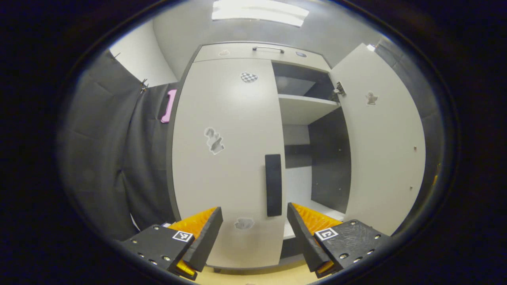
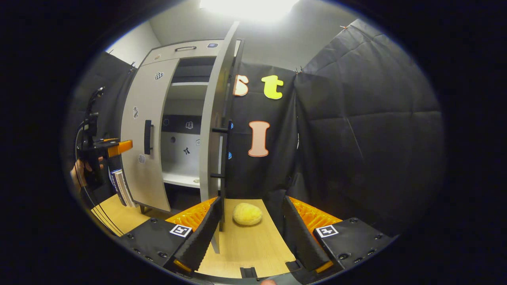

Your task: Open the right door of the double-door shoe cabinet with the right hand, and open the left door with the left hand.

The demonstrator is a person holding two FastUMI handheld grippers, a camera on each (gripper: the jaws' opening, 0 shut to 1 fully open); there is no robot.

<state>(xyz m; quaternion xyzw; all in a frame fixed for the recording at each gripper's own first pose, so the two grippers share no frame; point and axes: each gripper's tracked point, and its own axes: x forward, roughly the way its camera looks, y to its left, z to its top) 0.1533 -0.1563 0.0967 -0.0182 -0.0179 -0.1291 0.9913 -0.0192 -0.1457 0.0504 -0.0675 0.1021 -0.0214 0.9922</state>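
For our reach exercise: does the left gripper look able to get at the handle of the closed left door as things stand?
Probably yes. The left gripper is open and faces the left door; its handle sits just above the gap, with nothing between them.

1. Your left door is plain off-white, with a black vertical handle.
2. It carries a black-and-white checkered sticker up top and grey stickers lower down.
3. The right door shows you the same off-white inside face.
4. The cabinet interior has dark grey side walls and pale shelves.
5. You have a light wood-grain floor with a fuzzy yellow object on it.
6. A pink shape hangs on the black cloth.
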